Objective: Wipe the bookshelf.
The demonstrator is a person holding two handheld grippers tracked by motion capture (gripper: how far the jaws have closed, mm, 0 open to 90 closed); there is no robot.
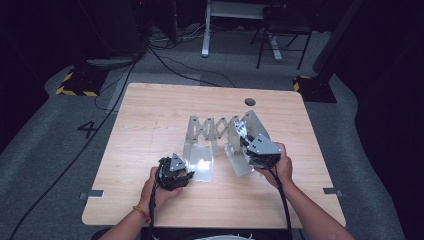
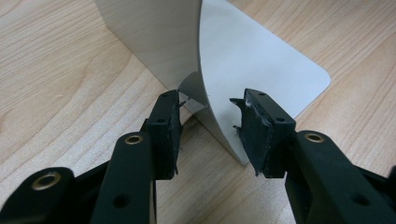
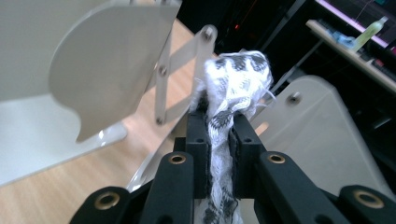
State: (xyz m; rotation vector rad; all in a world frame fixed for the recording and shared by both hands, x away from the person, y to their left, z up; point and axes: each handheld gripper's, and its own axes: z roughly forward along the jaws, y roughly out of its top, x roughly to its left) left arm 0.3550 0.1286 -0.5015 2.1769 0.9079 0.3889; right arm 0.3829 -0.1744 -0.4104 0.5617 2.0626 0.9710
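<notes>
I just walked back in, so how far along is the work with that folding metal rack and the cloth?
Done: the metal rack stands stretched open on the table. In hand: the right hand-held gripper pinches a black-and-white cloth raised at the rack's scissor links; the left hand-held gripper straddles a rack plate, pads apart. Left: the cloth is not yet on the rack.

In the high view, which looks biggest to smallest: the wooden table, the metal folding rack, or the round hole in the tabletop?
1. Wooden table, by far the largest.
2. Metal folding rack, spanning its middle.
3. Round hole, a small dark spot near the far edge.
</notes>
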